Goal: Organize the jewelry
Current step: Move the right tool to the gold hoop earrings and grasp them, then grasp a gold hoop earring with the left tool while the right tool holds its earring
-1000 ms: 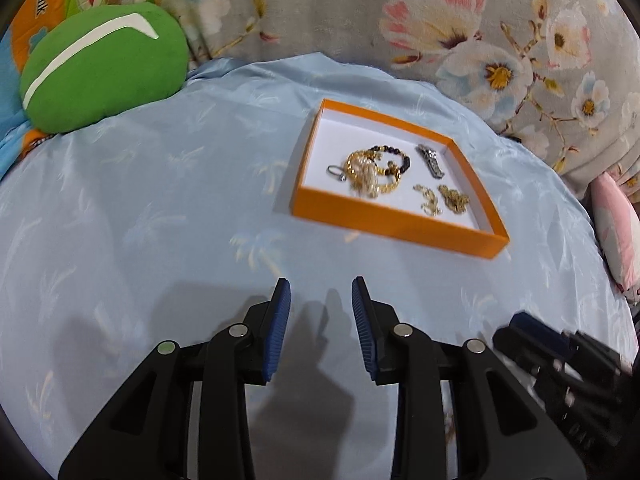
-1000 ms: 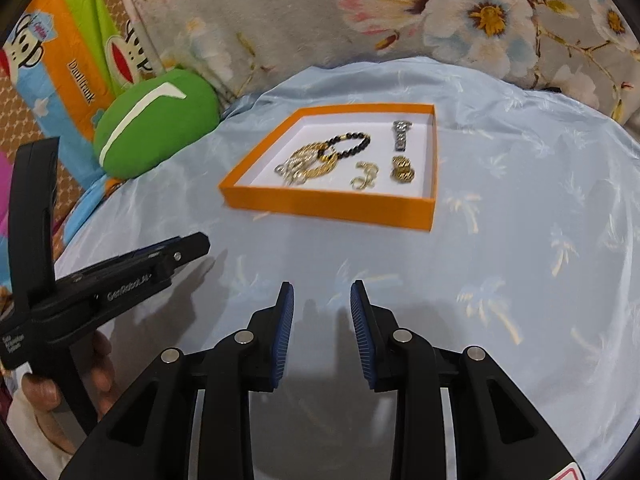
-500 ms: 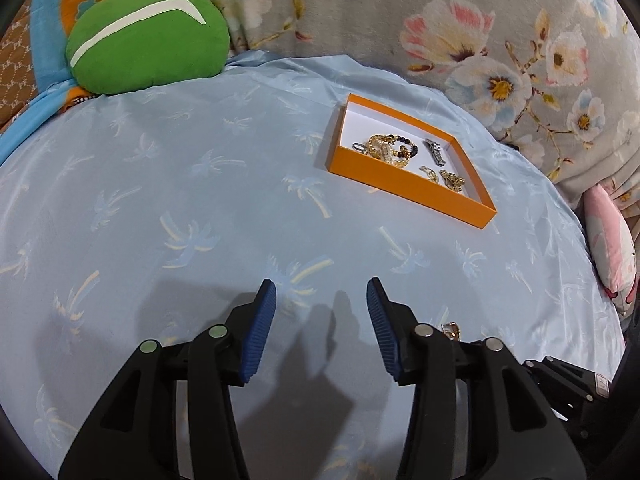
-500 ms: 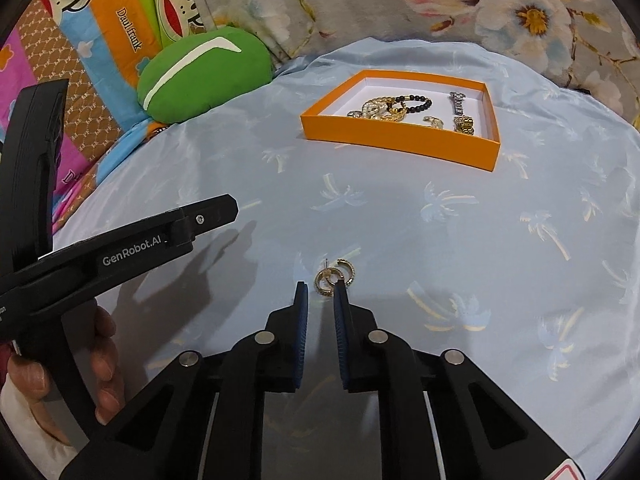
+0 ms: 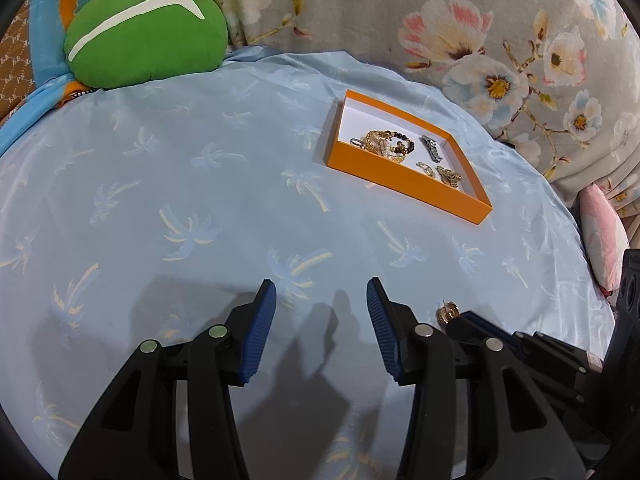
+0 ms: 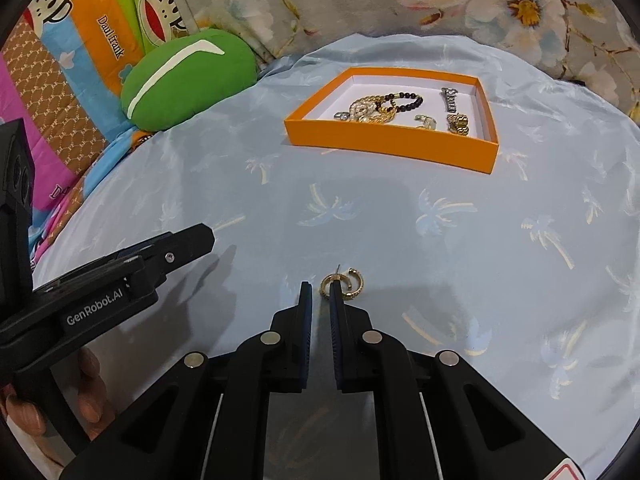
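The right hand-held gripper (image 6: 320,292) sits low over the pale blue palm-print cloth (image 6: 440,240), its 2 blue-padded fingers drawn close with only a narrow slot between them, clamped on nothing. Just at the tip of its right finger lie the gold hoop earrings (image 6: 344,282), 2 of them, overlapping; the finger hides the lower edge of the nearer hoop, so whether the pad touches it cannot be told. From the left wrist view only 1 small gold piece of the earrings (image 5: 447,314) shows, the remainder hidden behind the black tip of the right tool.

The left hand-held gripper (image 5: 321,300) hangs above bare cloth with its fingers wide apart and nothing between them. In the right wrist view it enters from the left edge, side on (the lettering "GenRobot.AI" is readable on its body), with fingertips of the holding hand (image 6: 86,396) partly cut off at the lower left.

Well apart from both tools, farther back on the cloth, stands the shallow orange box (image 6: 388,142) with a white floor. Inside it lie a tangle of gold chain and a dark beaded bracelet (image 6: 402,98), a small silver ring at the left end, a silver bar-shaped piece (image 6: 450,98), and 2 small gold items whose form is too fine to make out. A green cushion (image 6: 184,76) rests beyond the cloth's left edge, against floral fabric (image 6: 500,4).
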`<state>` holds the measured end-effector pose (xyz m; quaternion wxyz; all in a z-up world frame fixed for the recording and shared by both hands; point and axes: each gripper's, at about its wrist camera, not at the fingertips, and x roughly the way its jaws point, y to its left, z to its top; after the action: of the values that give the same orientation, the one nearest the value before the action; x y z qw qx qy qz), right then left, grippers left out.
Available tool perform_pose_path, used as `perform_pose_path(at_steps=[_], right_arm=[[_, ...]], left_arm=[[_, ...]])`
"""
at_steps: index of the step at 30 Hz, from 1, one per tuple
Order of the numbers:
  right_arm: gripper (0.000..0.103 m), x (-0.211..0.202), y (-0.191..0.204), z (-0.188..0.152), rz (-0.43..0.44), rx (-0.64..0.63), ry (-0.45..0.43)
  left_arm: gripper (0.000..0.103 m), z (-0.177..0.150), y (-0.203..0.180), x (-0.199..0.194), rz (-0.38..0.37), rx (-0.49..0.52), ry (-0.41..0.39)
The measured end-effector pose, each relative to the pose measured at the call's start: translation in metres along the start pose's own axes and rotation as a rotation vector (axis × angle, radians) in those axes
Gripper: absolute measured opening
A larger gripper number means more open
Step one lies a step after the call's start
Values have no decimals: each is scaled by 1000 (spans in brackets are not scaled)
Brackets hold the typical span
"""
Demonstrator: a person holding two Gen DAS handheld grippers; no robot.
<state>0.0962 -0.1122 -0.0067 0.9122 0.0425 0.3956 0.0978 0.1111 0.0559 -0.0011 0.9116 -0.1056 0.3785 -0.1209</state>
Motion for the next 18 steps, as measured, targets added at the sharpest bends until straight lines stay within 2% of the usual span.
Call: perform_pose_path(at_steps=[3, 9, 11, 12, 13, 18], right_arm=[[13, 6, -5, -1, -6, 10, 28], [13, 8, -15, 4, 7, 47, 21], [20, 11, -15, 7, 2, 46, 28], [30, 13, -15, 8, 7, 39, 37], [35, 13, -14, 8, 11, 31, 36], [36, 18, -13, 14, 5, 19, 39]], left_arm=[[45, -1, -1, 1, -4, 6, 4], [46, -1, -3, 1, -8, 16, 7], [46, -1, -4, 2, -7, 18, 7], [46, -1, -4, 2, -8, 19, 7], [46, -2, -4, 2, -7, 21, 7], [47, -1, -5, 2, -8, 26, 7]])
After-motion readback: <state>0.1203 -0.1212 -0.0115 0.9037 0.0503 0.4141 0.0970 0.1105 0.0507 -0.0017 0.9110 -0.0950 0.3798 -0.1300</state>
